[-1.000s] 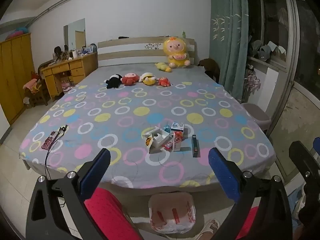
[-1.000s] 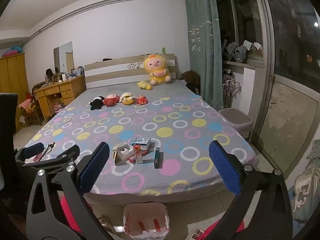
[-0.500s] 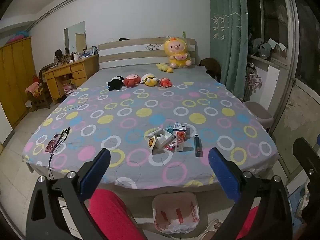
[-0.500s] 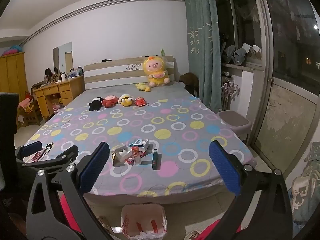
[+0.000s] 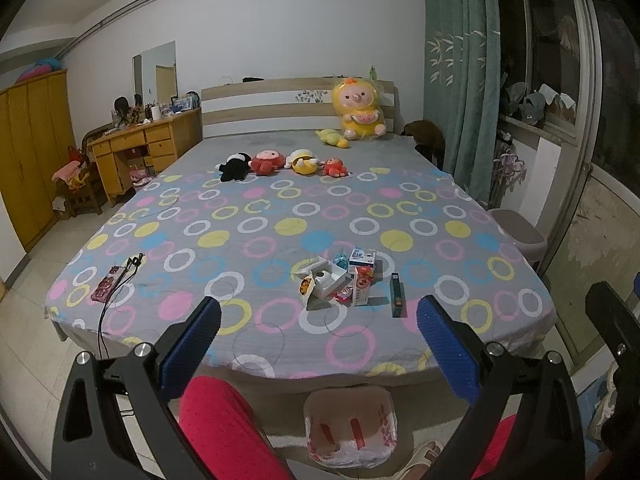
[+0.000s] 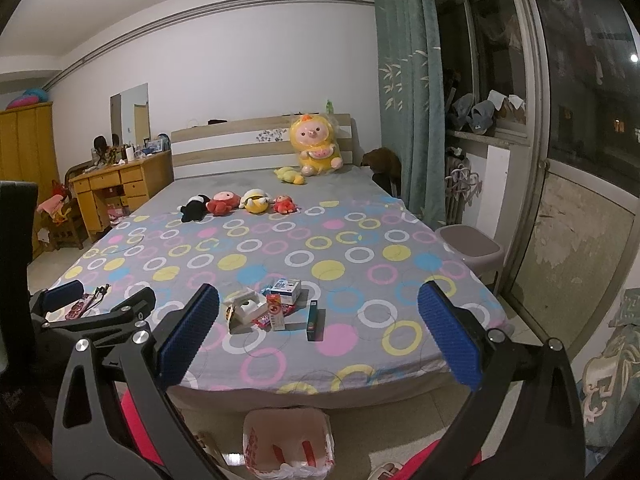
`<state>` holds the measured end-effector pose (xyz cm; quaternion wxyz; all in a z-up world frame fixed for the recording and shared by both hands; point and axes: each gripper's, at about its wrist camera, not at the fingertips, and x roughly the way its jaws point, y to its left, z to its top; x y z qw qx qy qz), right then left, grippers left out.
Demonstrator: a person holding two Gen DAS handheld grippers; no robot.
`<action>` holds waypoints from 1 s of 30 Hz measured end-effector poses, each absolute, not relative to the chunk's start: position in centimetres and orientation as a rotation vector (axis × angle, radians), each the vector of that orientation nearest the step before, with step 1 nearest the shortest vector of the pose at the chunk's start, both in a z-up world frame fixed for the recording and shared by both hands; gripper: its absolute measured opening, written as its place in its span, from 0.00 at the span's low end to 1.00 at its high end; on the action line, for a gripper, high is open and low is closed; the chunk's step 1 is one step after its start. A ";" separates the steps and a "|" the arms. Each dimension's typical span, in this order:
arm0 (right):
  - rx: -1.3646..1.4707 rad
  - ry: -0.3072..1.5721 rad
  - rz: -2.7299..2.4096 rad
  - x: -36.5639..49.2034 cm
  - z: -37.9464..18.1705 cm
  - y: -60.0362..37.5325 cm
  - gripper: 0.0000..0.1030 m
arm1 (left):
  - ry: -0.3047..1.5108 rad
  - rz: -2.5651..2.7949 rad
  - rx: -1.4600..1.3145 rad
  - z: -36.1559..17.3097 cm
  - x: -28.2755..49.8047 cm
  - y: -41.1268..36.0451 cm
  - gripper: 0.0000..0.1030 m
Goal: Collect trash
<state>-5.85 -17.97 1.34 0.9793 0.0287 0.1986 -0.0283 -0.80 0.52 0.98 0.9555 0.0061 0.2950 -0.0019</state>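
A wide bed with a grey sheet printed in coloured rings (image 5: 280,216) fills the room, its pale wood-and-white striped headboard (image 5: 272,108) against a plain white wall (image 5: 280,32). A yellow wooden desk with drawers (image 5: 144,148) stands to the left, beside a tall yellow wardrobe (image 5: 32,152). A teal patterned curtain (image 6: 408,100) hangs at the right, next to a dark, night-time window (image 6: 580,72). The floor of pale tiles (image 5: 24,344) looks dim under indoor light.

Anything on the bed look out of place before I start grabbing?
Yes: a cluster of empty packaging lies near the foot of the bed, with a dark slim box beside it. The phone at the left corner isn't trash.
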 end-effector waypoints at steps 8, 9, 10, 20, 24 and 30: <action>0.059 0.396 -0.059 -6.0 1.0 -17.7 0.95 | 0.601 -0.006 0.012 0.9 -1.0 0.4 0.93; 0.059 0.396 -0.060 -6.0 1.0 -17.7 0.95 | 0.601 -0.007 0.013 0.9 -1.1 0.4 0.93; 0.060 0.396 -0.061 -6.0 1.0 -17.6 0.95 | 0.599 -0.006 0.014 0.9 -1.2 0.4 0.93; 0.058 0.398 -0.058 -6.0 1.0 -17.8 0.95 | 0.598 -0.006 0.017 1.0 -1.2 0.2 0.93; 0.058 0.393 -0.060 -6.1 0.8 -17.8 0.95 | 0.599 -0.007 0.019 1.0 -1.3 0.2 0.93; 0.058 0.392 -0.061 -6.2 0.9 -17.7 0.95 | 0.600 -0.009 0.018 1.0 -1.3 0.3 0.93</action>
